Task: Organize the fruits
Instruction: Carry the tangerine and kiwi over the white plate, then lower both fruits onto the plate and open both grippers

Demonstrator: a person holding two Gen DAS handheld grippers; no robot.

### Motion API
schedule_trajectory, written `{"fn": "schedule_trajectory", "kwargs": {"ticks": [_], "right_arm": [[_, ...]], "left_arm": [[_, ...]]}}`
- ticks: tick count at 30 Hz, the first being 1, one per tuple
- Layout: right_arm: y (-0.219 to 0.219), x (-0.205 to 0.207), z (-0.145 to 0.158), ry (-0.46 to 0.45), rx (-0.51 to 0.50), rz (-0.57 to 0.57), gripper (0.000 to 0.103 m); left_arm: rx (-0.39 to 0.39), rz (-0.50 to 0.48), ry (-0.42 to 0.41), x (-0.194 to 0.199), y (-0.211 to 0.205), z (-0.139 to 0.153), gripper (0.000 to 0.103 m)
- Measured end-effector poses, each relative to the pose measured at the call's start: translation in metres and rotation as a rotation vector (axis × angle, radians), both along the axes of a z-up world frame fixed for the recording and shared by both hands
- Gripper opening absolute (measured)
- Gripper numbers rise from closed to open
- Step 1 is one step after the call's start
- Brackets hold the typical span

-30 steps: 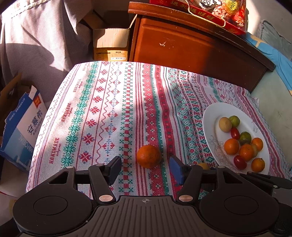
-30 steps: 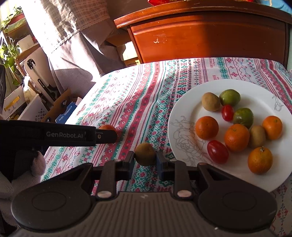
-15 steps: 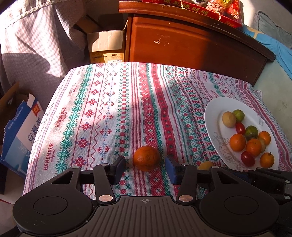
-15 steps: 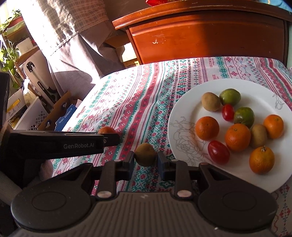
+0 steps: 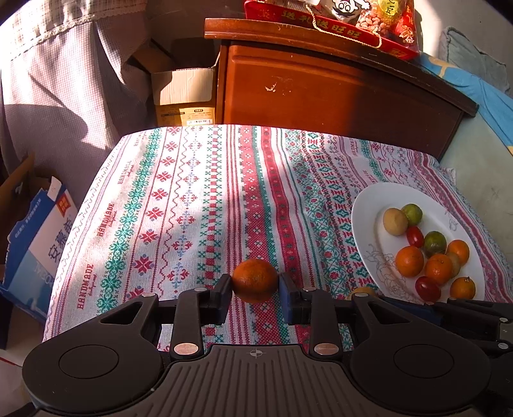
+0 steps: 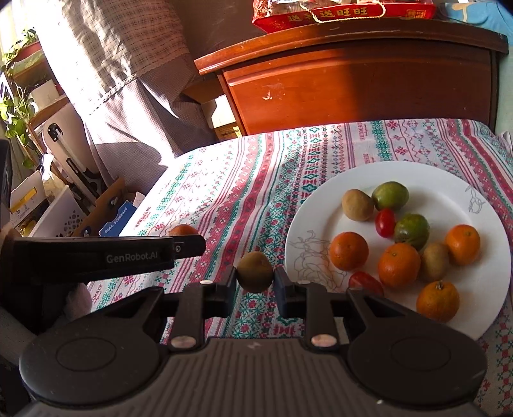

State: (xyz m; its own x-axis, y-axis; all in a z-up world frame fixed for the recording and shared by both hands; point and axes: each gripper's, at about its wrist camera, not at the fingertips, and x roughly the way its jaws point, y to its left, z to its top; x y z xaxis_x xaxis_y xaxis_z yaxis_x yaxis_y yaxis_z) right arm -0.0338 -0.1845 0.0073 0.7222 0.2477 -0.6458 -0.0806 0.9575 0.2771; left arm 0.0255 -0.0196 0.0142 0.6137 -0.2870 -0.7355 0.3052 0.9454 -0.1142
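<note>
A small orange (image 5: 255, 279) rests on the patterned tablecloth (image 5: 192, 199), and my left gripper (image 5: 255, 286) is closing on it, both pads touching its sides. In the right wrist view a brown kiwi (image 6: 255, 271) sits gripped in my right gripper (image 6: 255, 279), which is shut on it just left of the white plate (image 6: 433, 179). That plate holds several oranges, green citrus, kiwis and cherry tomatoes. The left gripper's finger (image 6: 189, 245) shows from the side there, with the orange (image 6: 182, 229) half hidden behind it.
A wooden cabinet (image 5: 320, 89) stands behind the table's far edge, with a red gift pack (image 5: 336, 16) on top. A cardboard box (image 5: 182, 93) and a blue carton (image 5: 38, 243) sit on the floor at the left. The plate (image 5: 362, 205) lies near the table's right edge.
The left gripper's jaws have come together from wide apart onto the orange. The right gripper has stayed shut on the kiwi and barely moved.
</note>
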Motion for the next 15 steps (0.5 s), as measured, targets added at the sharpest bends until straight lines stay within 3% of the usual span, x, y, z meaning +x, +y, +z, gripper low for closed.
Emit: {"fn": "schedule_trajectory", "kwargs": {"ticks": [10, 15], "right_arm": [[-0.052, -0.009, 0.058, -0.128, -0.009, -0.128, 0.025], [-0.088, -0.013, 0.074, -0.162, -0.015, -0.2, 0.025]], "left_arm": [[-0.119, -0.084, -0.082, -0.003, -0.028, 0.049, 0.028], [-0.156, -0.124, -0.096, 0.0, -0.046, 0.062, 0.028]]}}
